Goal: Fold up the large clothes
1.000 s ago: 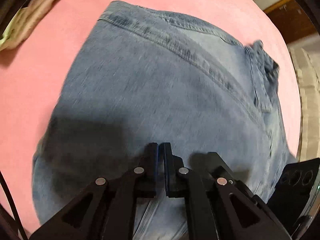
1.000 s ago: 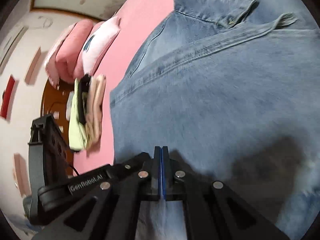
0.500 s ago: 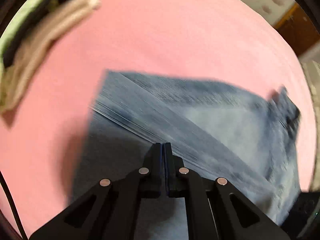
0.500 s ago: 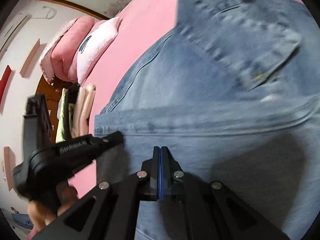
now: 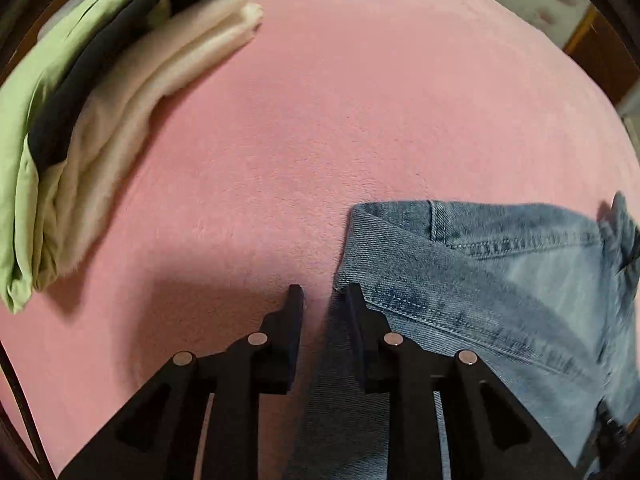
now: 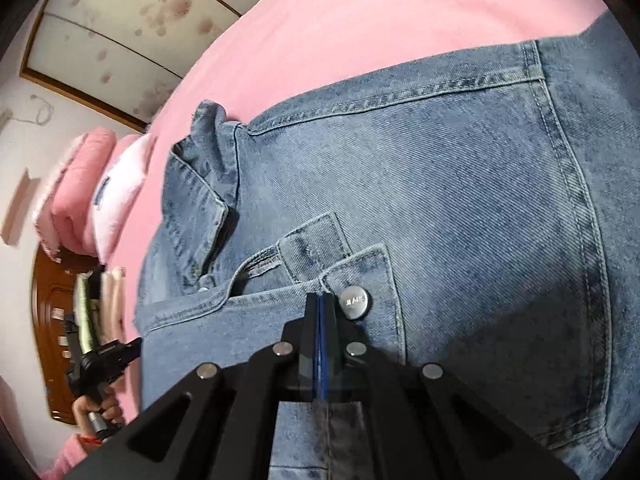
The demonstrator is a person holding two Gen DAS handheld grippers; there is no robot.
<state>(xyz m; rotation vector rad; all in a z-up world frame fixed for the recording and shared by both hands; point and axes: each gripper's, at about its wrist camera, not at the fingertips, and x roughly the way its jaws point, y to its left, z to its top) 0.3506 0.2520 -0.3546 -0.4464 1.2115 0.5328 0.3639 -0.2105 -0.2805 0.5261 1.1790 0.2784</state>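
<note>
Blue denim jeans (image 5: pixel 500 280) lie on a pink bedcover (image 5: pixel 340 120). My left gripper (image 5: pixel 322 294) hangs over their left edge. Its jaws are opening, with pink cover showing between the tips and denim further down between the fingers; the pads do not press on it. In the right wrist view the jeans (image 6: pixel 440 180) fill the frame, a back pocket behind and a metal button (image 6: pixel 355 301) just right of the tips. My right gripper (image 6: pixel 320 298) is shut on a denim layer by the waistband. The left gripper (image 6: pixel 120 352) shows there at the jeans' far edge, held by a hand (image 6: pixel 96 400).
A stack of folded clothes (image 5: pixel 80 140), green, dark and cream, lies at the upper left of the bedcover. Pink and white pillows (image 6: pixel 92 192) sit at the head of the bed before a wooden headboard (image 6: pixel 52 320). Open pink cover (image 6: pixel 360 20) lies beyond the jeans.
My left gripper has slid left across the jeans to their edge and its jaws have parted. My right gripper, still shut, has moved across the denim to the waistband and button.
</note>
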